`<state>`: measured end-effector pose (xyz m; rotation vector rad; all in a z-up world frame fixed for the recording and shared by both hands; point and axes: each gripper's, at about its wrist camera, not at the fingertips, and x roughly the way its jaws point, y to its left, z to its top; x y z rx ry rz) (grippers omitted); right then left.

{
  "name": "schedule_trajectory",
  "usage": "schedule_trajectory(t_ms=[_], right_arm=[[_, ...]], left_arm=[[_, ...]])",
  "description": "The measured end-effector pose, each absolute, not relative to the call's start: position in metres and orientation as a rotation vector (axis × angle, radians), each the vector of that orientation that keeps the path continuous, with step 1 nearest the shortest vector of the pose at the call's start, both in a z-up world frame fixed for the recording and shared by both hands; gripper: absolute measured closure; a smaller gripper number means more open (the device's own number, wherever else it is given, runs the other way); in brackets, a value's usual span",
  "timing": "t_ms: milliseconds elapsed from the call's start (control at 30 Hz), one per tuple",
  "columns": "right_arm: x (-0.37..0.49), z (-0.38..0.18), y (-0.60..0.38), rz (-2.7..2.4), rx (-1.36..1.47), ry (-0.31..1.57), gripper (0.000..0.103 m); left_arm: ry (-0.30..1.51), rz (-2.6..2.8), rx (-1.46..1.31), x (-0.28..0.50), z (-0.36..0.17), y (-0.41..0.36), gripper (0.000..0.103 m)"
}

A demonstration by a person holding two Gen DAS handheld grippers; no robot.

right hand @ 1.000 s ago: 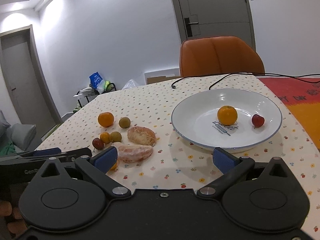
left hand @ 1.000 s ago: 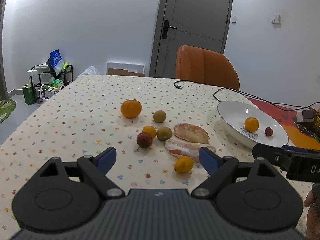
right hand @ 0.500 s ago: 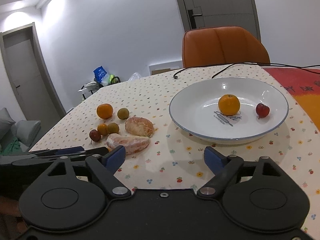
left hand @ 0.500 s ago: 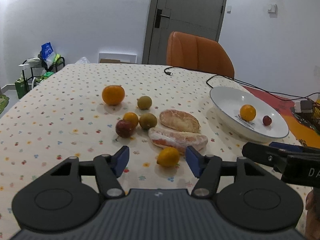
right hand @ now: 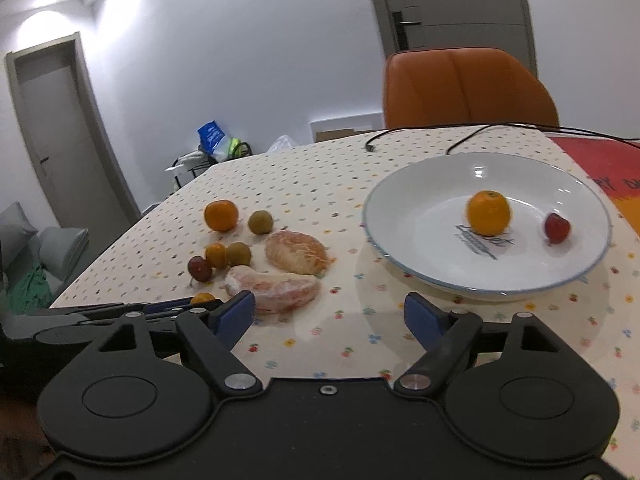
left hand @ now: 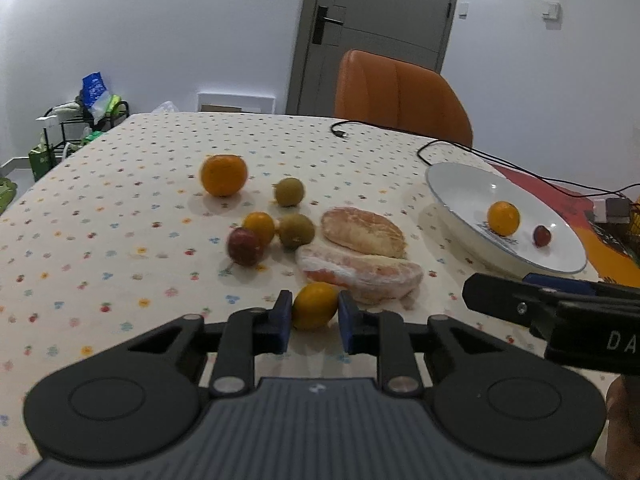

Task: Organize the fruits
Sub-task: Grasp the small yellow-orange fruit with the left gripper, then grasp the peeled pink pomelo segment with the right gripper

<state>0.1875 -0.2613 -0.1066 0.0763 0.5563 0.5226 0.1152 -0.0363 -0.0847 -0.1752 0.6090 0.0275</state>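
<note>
My left claw is narrow around the kumquat; I should squeeze gently, lift straight, avoiding the pomelo. Right claw waits wide.

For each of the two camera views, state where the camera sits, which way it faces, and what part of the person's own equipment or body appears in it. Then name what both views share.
Left wrist: sits on the left gripper, low over the table, facing the loose fruit; its pads flank a small yellow-orange fruit.
Right wrist: sits on the right gripper, facing the white plate; fingers open, empty.
Shared: plate, pomelo segment, orange chair, each other's gripper.
</note>
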Motion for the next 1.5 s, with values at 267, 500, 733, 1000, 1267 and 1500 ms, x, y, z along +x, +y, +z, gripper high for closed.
schedule_trajectory(t_ms=[267, 500, 733, 1000, 1267, 1500], right_arm=[[0.195, -0.106, -0.236, 0.553, 0.039, 0.570, 0.022], [0.202, -0.108, -0.218, 0.561, 0.015, 0.594, 0.022], [0.211, -0.113, -0.200, 0.545, -0.030, 0.619, 0.022], [0.219, -0.119, -0.181, 0.524, -0.084, 0.651, 0.012], [0.219, -0.123, -0.161, 0.487, -0.158, 0.631, 0.011], [0.217, -0.122, -0.159, 0.489, -0.169, 0.610, 0.024]], left_arm=[[0.592, 0.076, -0.194, 0.108, -0.080, -0.013, 0.080], [0.573, 0.108, -0.206, 0.105, -0.075, 0.002, 0.080], [0.562, 0.136, -0.222, 0.099, -0.074, 0.019, 0.080], [0.557, 0.156, -0.247, 0.098, -0.075, 0.035, 0.080], [0.556, 0.160, -0.271, 0.096, -0.078, 0.044, 0.080], [0.560, 0.175, -0.283, 0.094, -0.080, 0.053, 0.080]])
